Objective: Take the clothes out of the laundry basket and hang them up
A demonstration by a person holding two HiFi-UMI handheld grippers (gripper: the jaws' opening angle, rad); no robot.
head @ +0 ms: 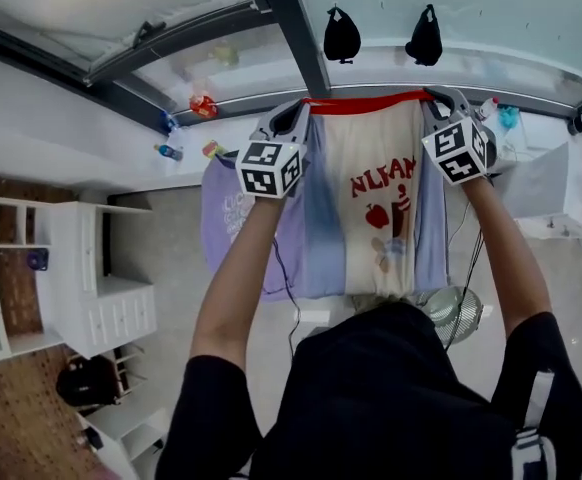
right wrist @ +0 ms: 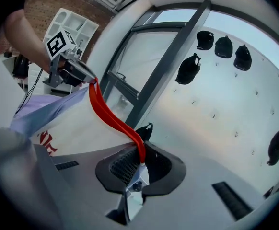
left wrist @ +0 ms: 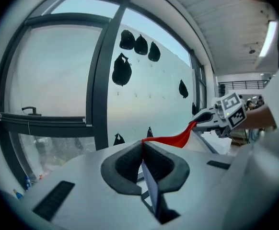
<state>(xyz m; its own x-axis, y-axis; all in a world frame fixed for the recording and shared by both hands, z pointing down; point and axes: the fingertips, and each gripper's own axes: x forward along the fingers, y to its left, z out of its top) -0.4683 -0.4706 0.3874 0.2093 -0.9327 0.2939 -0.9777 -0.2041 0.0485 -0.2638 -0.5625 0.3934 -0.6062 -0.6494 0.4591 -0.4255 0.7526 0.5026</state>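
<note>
window (head: 471,8) behind, left tongs (head: 299,110) and right tongs (head: 434,98) stretch the shirt (head: 376,228) crosswise.

Black short-sleeved shirt (head: 371,408), 2 grey claws (head: 299,108) (head: 436,98)

Both bare forearms reach forward from black sleeves. The left claw (head: 299,110) and the right claw (head: 437,98) each pinch one end of the red edge (head: 366,103) of a cream shirt (head: 371,218), which hangs spread between them. The shirt has blue side panels and red lettering above a small printed figure. A lilac garment (head: 221,218) hangs just beside it, partly behind the left forearm. Two black shapes (head: 342,36) cling to the window beyond its dark frame (head: 291,18). A white shelf unit (head: 91,298) stands at left, and a fan (head: 458,313) shows below the shirt.
</note>
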